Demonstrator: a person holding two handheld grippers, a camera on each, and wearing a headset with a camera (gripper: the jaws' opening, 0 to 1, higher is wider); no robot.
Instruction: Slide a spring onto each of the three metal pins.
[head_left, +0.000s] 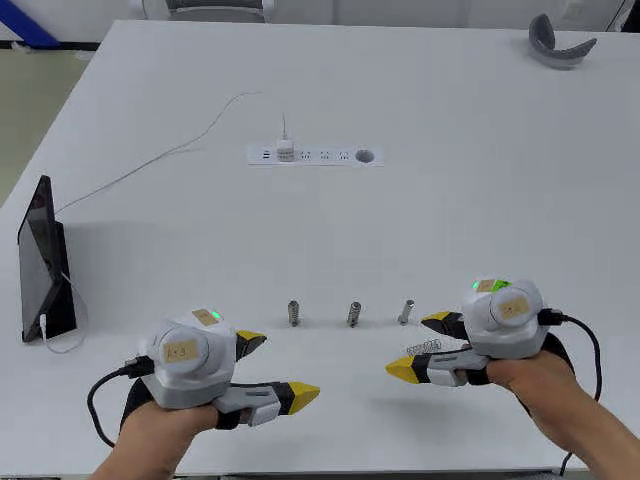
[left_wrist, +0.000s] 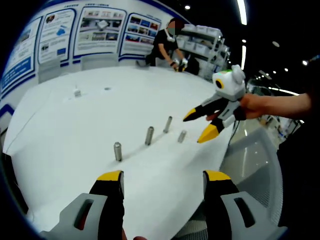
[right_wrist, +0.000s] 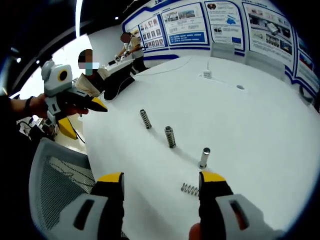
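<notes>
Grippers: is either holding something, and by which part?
Nothing is held. The left gripper and right gripper are both open; the loose spring lies on the table between the right gripper's jaws.

Three short metal pins are stood upright in a row on the white table (head_left: 450, 220). The left pin (head_left: 294, 313) and the middle pin (head_left: 354, 314) are each wrapped by a coiled spring. The right pin (head_left: 406, 311) is left bare (smooth, shiny). A loose spring (head_left: 425, 348) is laid flat just beside it.
</notes>
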